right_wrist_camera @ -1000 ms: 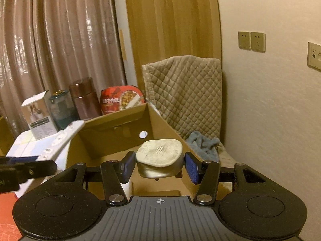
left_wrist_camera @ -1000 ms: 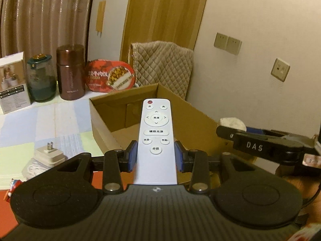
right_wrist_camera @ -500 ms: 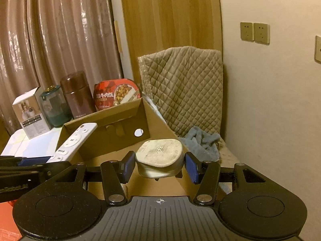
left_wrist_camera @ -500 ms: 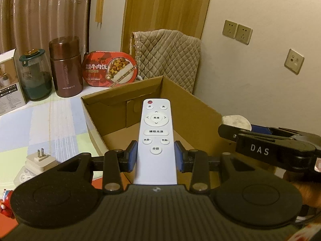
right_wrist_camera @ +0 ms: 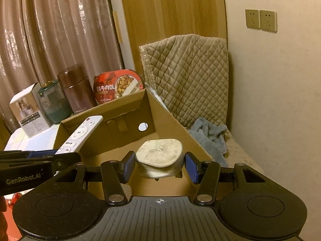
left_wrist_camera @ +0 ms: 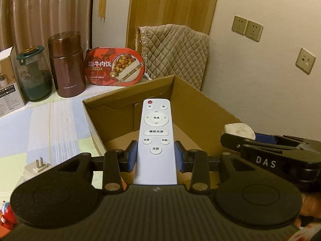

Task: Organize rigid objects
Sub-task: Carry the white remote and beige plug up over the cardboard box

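1. Closest up: the left gripper (left_wrist_camera: 155, 155) has its blue pads clamped on the sides of a white remote (left_wrist_camera: 156, 138), buttons facing up, its far end poking out over the open cardboard box (left_wrist_camera: 198, 108).
2. Same deal on the other side: the right gripper (right_wrist_camera: 159, 163) is pinched on a grubby white charger plug (right_wrist_camera: 160, 156), flat face up, metal prongs just peeking out underneath. It hangs over the box interior, not touching the floor of it as far as I can tell.
3. The two grippers sit side by side. From the right wrist view the remote shows up at the left, over the box's near-left edge.
4. On the table left of the box, near the left gripper, lies another white plug adapter (left_wrist_camera: 37, 167), prongs up. A little red toy figure (left_wrist_camera: 7, 213) peeks in at the bottom corner.
5. Box floor looks bare in the part that shows; there's a round hole (right_wrist_camera: 142, 126) in its far wall.
6. Behind the box: a red instant rice meal tub (left_wrist_camera: 115, 69), a brown thermos (left_wrist_camera: 67, 67), a green-lidded glass jar (left_wrist_camera: 34, 74) and a white product carton (left_wrist_camera: 9, 80), all in a row.
7. Further back, a quilted beige cover (right_wrist_camera: 188, 74), a grey-blue cloth (right_wrist_camera: 210, 134) beside the box, curtains and wall sockets (right_wrist_camera: 260, 21).
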Demonstrator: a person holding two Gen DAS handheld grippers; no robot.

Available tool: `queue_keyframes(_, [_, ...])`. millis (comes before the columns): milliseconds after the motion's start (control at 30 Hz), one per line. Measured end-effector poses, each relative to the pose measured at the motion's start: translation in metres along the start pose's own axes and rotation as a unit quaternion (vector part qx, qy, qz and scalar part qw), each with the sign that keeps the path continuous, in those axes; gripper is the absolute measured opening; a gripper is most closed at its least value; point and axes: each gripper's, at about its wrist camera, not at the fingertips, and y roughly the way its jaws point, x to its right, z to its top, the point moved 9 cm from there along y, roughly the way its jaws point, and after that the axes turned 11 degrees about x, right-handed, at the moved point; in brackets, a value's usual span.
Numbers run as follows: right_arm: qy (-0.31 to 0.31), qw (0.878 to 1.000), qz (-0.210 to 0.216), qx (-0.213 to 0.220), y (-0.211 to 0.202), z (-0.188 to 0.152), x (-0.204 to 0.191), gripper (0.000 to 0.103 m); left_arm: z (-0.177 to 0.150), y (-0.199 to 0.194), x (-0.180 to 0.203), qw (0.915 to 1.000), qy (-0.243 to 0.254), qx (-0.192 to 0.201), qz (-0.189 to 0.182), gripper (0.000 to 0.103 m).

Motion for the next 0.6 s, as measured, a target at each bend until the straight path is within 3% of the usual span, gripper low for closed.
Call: queue_keyframes(600, [-0.006, 1.0, 0.008, -0.021, 0.016, -0.006, -0.01, 0.05, -0.008, 0.015, -0.002, 0.9998, -0.002, -0.013, 0.018, 0.033])
